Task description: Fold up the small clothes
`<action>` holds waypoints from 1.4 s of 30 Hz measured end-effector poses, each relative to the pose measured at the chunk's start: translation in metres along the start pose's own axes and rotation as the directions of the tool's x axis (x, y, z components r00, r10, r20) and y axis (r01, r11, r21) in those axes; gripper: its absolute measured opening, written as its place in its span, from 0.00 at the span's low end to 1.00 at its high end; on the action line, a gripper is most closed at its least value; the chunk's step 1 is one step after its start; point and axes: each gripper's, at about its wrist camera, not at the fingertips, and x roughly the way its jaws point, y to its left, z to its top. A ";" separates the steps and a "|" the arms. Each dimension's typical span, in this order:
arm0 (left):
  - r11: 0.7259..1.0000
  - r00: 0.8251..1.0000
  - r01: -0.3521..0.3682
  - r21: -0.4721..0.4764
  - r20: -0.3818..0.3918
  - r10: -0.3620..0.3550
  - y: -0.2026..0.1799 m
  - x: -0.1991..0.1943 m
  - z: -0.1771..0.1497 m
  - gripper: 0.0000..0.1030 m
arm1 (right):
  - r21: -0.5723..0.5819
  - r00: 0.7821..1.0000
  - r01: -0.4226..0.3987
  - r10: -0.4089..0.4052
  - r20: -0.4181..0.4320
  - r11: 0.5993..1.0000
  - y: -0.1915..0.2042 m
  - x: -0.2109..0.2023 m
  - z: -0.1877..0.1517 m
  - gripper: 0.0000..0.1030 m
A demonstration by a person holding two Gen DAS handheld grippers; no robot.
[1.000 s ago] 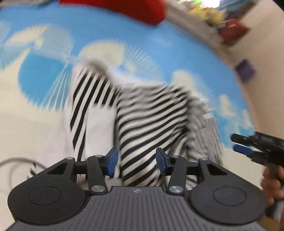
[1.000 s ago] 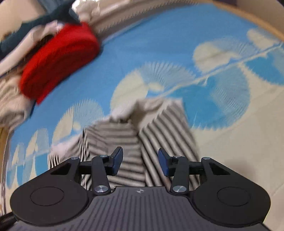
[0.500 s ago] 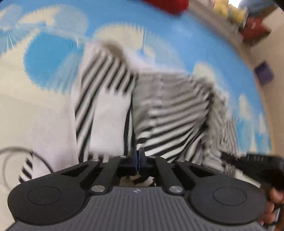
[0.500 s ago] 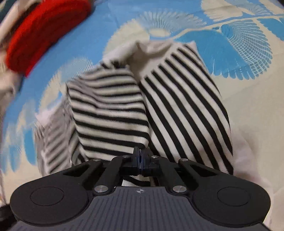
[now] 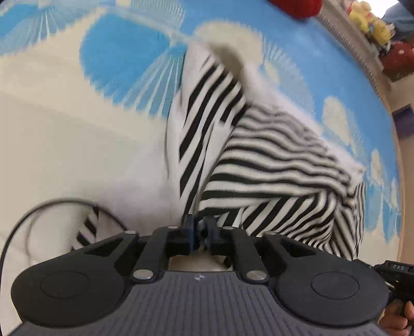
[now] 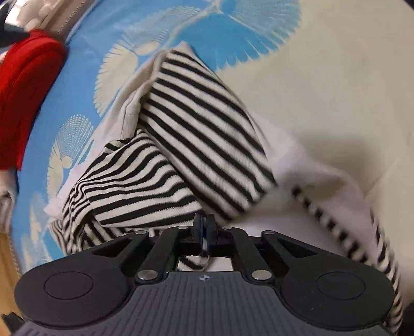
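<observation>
Striped garment (image 5: 271,165) — black-and-white knit with a plain white inner face — lies crumpled on the bedspread (image 5: 64,134), half folded over itself, white lining (image 6: 305,165) exposed on its near side. Left gripper (image 5: 200,234): jaws sit narrow with a bit of the garment's near edge between the blue pads, and they are opening; fabric looks pinched there but blur makes pad contact hard to confirm. Right gripper (image 6: 204,232): jaws nearly pressed together, just starting to part, a striped hem clamped between them and a loop of it hanging out below the pads. Both grippers point steeply down at the garment's near edge. A black cable (image 5: 31,219) curves over the cloth left of the garment in the left view. The bedspread is cream near the garment, blue with pale fan or shell prints beyond it. Past the garment's far side, at the bedspread's edge, sits a folded red knit (image 6: 23,98); more pale and dark clothes are heaped beside it, blurred. Beyond the garment's far-right corner in the left view: yellow plush toys (image 5: 367,15) and a red item on a ledge, a tan floor strip, a purple box (image 5: 403,121). The person's fingers (image 5: 398,318) on the other handle show at the lower right.
</observation>
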 end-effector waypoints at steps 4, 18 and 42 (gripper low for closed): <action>1.000 0.994 0.020 -0.023 0.108 -0.018 -0.005 -0.015 0.010 0.48 | -0.118 0.995 -0.059 0.068 0.074 0.991 0.019 -0.009 0.008 0.59; 0.985 0.970 -0.074 0.155 0.240 0.036 -0.027 -0.029 0.006 0.02 | -0.107 0.956 -0.084 0.111 0.273 0.991 0.024 -0.026 0.019 0.01; 0.981 0.993 -0.034 0.191 0.121 0.011 -0.031 -0.013 0.005 0.21 | -0.141 0.995 -0.009 0.023 0.101 0.990 0.026 0.010 0.015 0.36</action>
